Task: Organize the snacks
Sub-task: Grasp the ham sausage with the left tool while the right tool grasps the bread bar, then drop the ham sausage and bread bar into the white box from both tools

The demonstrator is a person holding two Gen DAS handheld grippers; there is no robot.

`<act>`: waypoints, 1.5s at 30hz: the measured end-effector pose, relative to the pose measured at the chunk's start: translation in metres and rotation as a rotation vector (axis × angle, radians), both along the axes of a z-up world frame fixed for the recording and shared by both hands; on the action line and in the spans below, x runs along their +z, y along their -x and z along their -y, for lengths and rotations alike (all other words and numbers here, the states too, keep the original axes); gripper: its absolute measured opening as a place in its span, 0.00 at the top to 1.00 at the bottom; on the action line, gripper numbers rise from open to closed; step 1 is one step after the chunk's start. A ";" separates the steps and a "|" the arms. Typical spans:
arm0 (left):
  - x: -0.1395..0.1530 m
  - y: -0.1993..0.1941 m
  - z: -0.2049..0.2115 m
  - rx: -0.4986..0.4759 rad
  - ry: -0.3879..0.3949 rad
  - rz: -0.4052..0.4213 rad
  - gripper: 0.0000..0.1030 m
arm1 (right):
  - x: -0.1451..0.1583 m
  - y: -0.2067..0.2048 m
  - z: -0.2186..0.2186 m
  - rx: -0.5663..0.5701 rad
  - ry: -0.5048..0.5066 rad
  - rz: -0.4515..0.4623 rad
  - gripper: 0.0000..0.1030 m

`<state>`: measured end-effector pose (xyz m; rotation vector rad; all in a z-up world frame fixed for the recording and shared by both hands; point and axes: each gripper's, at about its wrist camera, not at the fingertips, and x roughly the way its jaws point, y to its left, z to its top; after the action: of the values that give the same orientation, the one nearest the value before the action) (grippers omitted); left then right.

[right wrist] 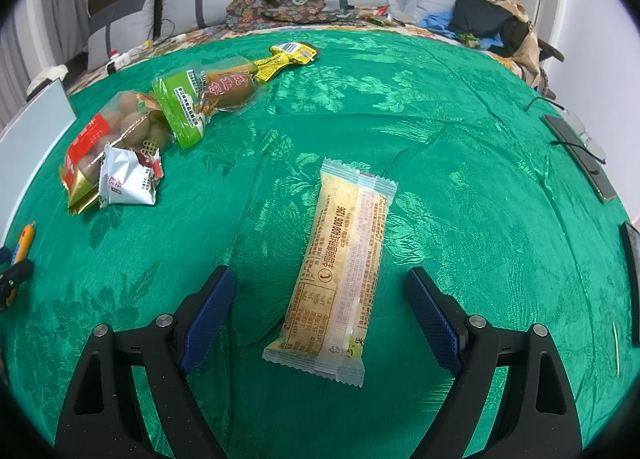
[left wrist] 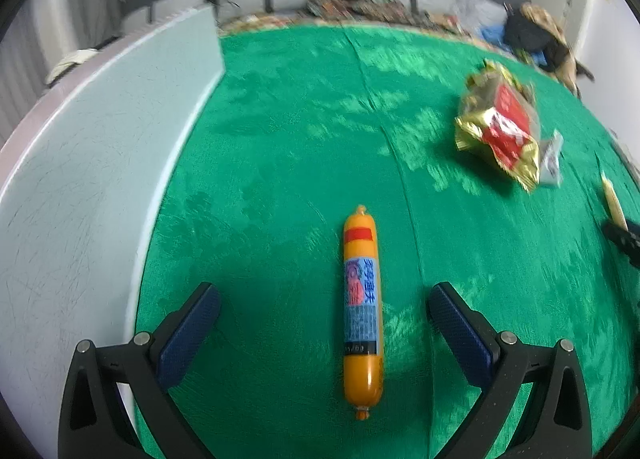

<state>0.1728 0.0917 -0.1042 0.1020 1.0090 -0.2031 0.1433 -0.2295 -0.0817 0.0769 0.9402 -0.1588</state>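
An orange sausage stick (left wrist: 361, 311) with a blue label lies lengthwise on the green cloth between the fingers of my left gripper (left wrist: 325, 297), which is open and empty. A long clear-wrapped yellow cake bar (right wrist: 340, 271) lies between the fingers of my right gripper (right wrist: 320, 279), also open and empty. A gold and red snack bag (left wrist: 502, 123) lies to the far right in the left wrist view. In the right wrist view, that bag (right wrist: 100, 143), a small white packet (right wrist: 128, 179), a green-labelled packet (right wrist: 208, 99) and a yellow packet (right wrist: 286, 57) lie in a row at the far left.
A pale flat board (left wrist: 96, 163) lies on the left of the table. Dark flat devices (right wrist: 580, 155) and a cable lie at the right edge. A sofa with cushions, clothes and bags (right wrist: 492, 19) stands behind the table. The sausage stick (right wrist: 24, 239) shows at the left edge.
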 end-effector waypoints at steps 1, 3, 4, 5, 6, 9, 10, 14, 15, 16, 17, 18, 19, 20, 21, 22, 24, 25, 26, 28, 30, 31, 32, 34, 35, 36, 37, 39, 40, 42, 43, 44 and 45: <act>0.001 -0.001 -0.001 -0.007 -0.007 -0.029 0.02 | 0.000 0.000 0.000 0.001 -0.002 0.000 0.13; 0.004 0.000 -0.001 -0.021 -0.010 -0.060 0.10 | 0.000 -0.002 -0.001 0.015 0.001 -0.015 0.12; 0.006 0.001 0.001 -0.030 -0.012 -0.065 0.19 | 0.001 -0.005 0.001 0.029 -0.009 -0.045 0.12; 0.009 0.002 0.003 -0.045 -0.014 -0.072 0.31 | 0.003 -0.009 0.002 0.038 -0.021 -0.080 0.12; 0.011 0.002 0.006 -0.060 -0.016 -0.077 0.39 | 0.004 -0.015 0.004 0.047 -0.033 -0.140 0.12; 0.017 -0.002 0.012 -0.098 -0.013 -0.112 0.85 | 0.009 -0.028 0.008 0.026 -0.062 -0.268 0.20; 0.017 -0.001 0.012 -0.098 -0.002 -0.120 0.85 | 0.010 -0.029 0.010 0.008 -0.066 -0.293 0.35; 0.021 0.012 0.003 -0.076 0.108 -0.139 0.86 | 0.017 -0.028 0.016 -0.004 -0.121 -0.348 0.68; 0.024 0.019 0.000 -0.069 0.139 -0.136 0.86 | 0.019 -0.025 0.019 -0.007 -0.162 -0.347 0.68; 0.026 0.024 -0.002 -0.061 0.164 -0.134 0.86 | 0.023 -0.020 0.022 -0.010 -0.209 -0.342 0.68; 0.029 0.029 -0.003 -0.056 0.188 -0.131 0.86 | 0.026 -0.016 0.024 -0.011 -0.234 -0.337 0.68; 0.031 0.034 -0.004 -0.055 0.209 -0.129 0.86 | 0.032 -0.012 0.025 -0.008 -0.257 -0.330 0.68; 0.034 0.040 -0.004 -0.051 0.229 -0.124 0.86 | 0.038 -0.008 0.025 0.001 -0.276 -0.323 0.68; 0.038 0.046 -0.005 -0.046 0.252 -0.117 0.86 | 0.044 -0.005 0.023 0.010 -0.288 -0.320 0.68; 0.043 0.052 -0.006 -0.041 0.281 -0.110 0.86 | 0.050 -0.003 0.020 0.019 -0.293 -0.316 0.68; 0.047 0.055 -0.007 -0.037 0.302 -0.105 0.86 | 0.057 -0.001 0.016 0.031 -0.297 -0.308 0.68; 0.062 0.063 -0.012 -0.023 0.361 -0.086 0.86 | 0.074 0.001 0.002 0.071 -0.294 -0.281 0.68; 0.073 0.067 -0.019 -0.011 0.400 -0.070 0.86 | 0.084 0.000 -0.009 0.099 -0.294 -0.264 0.68; 0.082 0.069 -0.025 -0.001 0.423 -0.055 0.86 | 0.093 -0.001 -0.019 0.124 -0.296 -0.249 0.68; 0.102 0.072 -0.043 0.029 0.461 -0.015 0.86 | 0.118 -0.004 -0.052 0.195 -0.308 -0.203 0.68; 0.127 0.073 -0.075 0.082 0.501 0.038 0.86 | 0.142 -0.011 -0.088 0.270 -0.325 -0.157 0.68; 0.134 0.073 -0.087 0.101 0.509 0.053 0.86 | 0.153 -0.017 -0.110 0.312 -0.339 -0.135 0.68; 0.143 0.073 -0.105 0.131 0.512 0.076 0.86 | 0.164 -0.021 -0.136 0.361 -0.356 -0.116 0.68; 0.156 0.073 -0.138 0.188 0.480 0.114 0.86 | 0.181 -0.023 -0.181 0.452 -0.384 -0.089 0.68; 0.161 0.074 -0.157 0.226 0.440 0.132 0.86 | 0.189 -0.024 -0.210 0.505 -0.403 -0.080 0.68; 0.162 0.074 -0.177 0.268 0.403 0.140 0.86 | 0.195 -0.022 -0.232 0.550 -0.420 -0.076 0.68; 0.161 0.074 -0.189 0.294 0.382 0.139 0.86 | 0.198 -0.022 -0.253 0.589 -0.432 -0.075 0.68; 0.152 0.075 -0.223 0.371 0.294 0.128 0.85 | 0.201 -0.022 -0.303 0.676 -0.454 -0.078 0.68; 0.147 0.076 -0.232 0.396 0.264 0.117 0.85 | 0.200 -0.021 -0.328 0.715 -0.463 -0.084 0.68; 0.127 0.079 -0.260 0.479 0.200 0.072 0.71 | 0.193 -0.019 -0.364 0.773 -0.498 -0.092 0.63; 0.121 0.080 -0.266 0.503 0.190 0.055 0.49 | 0.187 -0.018 -0.382 0.799 -0.522 -0.098 0.46; 0.114 0.084 -0.275 0.542 0.177 0.042 0.31 | 0.180 -0.017 -0.394 0.809 -0.540 -0.111 0.36; 0.111 0.090 -0.281 0.569 0.171 0.046 0.26 | 0.175 -0.014 -0.397 0.805 -0.549 -0.116 0.32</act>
<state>0.0829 0.3723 0.0064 -0.3334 0.9335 0.2324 0.1576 0.1677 0.0938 0.1896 1.0442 0.8503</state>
